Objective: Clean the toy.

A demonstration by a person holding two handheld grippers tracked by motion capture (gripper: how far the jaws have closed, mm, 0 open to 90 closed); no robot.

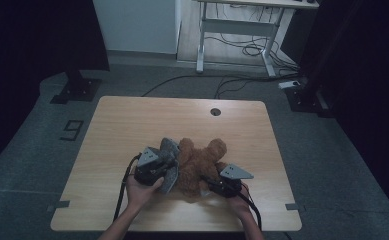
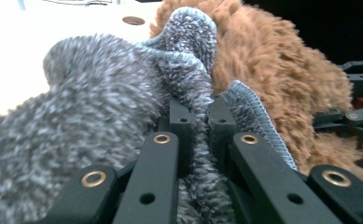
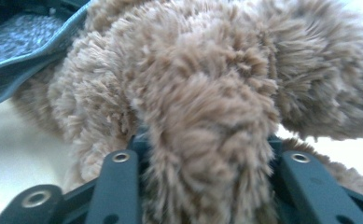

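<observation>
A brown plush bear [image 1: 202, 159] lies at the middle of the wooden table [image 1: 132, 125], close to its near edge. Against the bear's left side is a grey fuzzy cloth [image 1: 169, 149] with a ribbed hem. My left gripper [image 1: 168, 169] is shut on that cloth; in the left gripper view its jaws [image 2: 200, 112] pinch a fold of the grey cloth [image 2: 100, 93], with the bear [image 2: 272, 65] just behind. My right gripper [image 1: 208, 184] comes in from the bear's right and is shut on one plush limb [image 3: 207, 121], which bulges between the jaws.
A round cable hole [image 1: 215, 111] sits near the table's far edge. Beyond the table stand a white desk frame [image 1: 237, 30], loose floor cables [image 1: 252, 49] and black stand bases [image 1: 77, 90] at both sides. The person's hands come in over the near edge.
</observation>
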